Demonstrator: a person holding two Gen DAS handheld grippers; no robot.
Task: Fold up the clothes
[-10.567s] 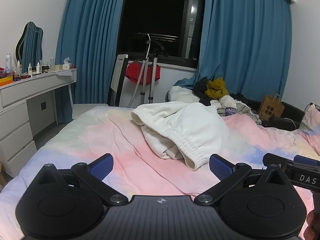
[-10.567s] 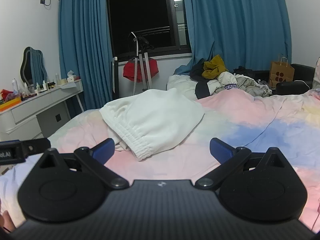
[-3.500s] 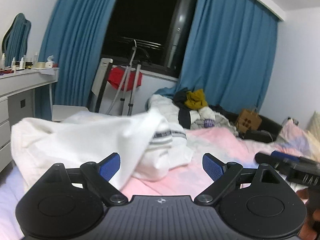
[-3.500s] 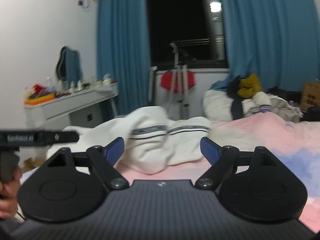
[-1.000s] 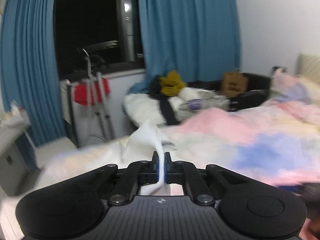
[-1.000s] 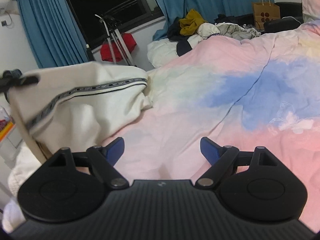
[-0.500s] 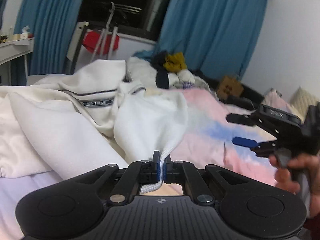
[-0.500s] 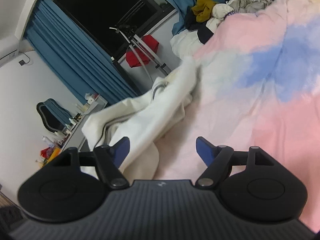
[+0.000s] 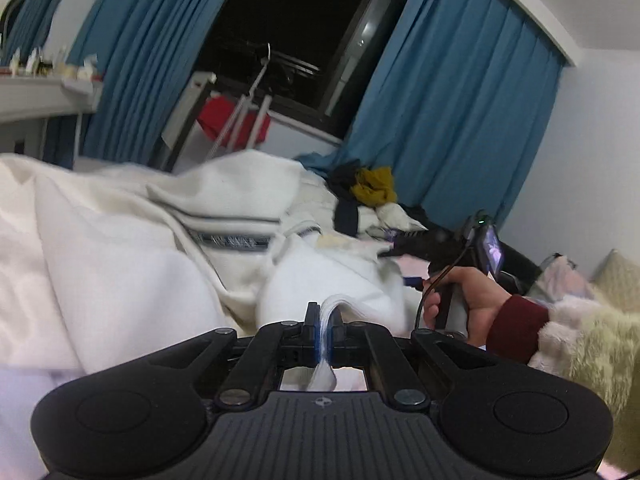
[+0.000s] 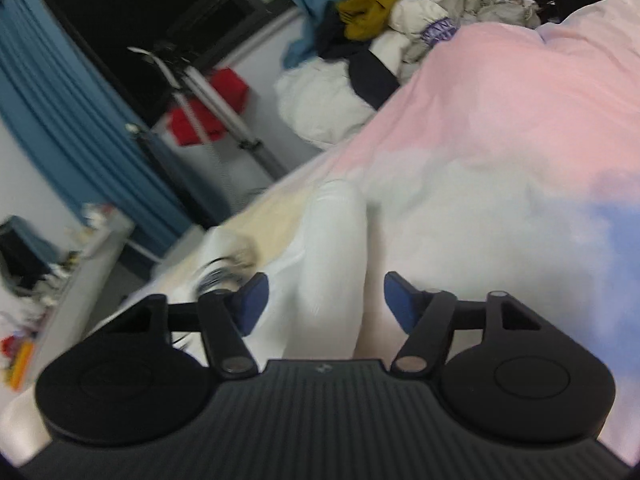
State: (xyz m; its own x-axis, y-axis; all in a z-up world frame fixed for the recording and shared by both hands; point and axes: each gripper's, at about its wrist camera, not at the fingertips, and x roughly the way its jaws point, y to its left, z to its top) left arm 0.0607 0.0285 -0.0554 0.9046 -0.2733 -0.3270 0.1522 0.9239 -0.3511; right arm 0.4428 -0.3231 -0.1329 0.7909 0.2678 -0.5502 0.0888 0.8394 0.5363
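Note:
A white garment (image 9: pixel 132 252) with a dark striped band lies bunched across the bed. My left gripper (image 9: pixel 325 320) is shut on a thin edge of that white garment, which runs up out of the jaws. In the right wrist view my right gripper (image 10: pixel 325 296) has its jaws closing around a fold of the white garment (image 10: pixel 332 248); the blue pads (image 10: pixel 251 300) stand apart from the cloth. The left wrist view also shows the right gripper (image 9: pixel 394 254) held by a hand (image 9: pixel 468 296), reaching the garment's far side.
The bed's cover (image 10: pixel 500 128) is pink, white and blue. A pile of other clothes (image 10: pixel 400 12) lies at the far end by blue curtains (image 9: pixel 452 104). A stand with a red item (image 10: pixel 208 108) is near the window. A white dresser (image 9: pixel 36 96) is at the left.
My right gripper swept left across the bed onto the garment's fold and its jaws narrowed. My left gripper sank a little, keeping its hold on the edge.

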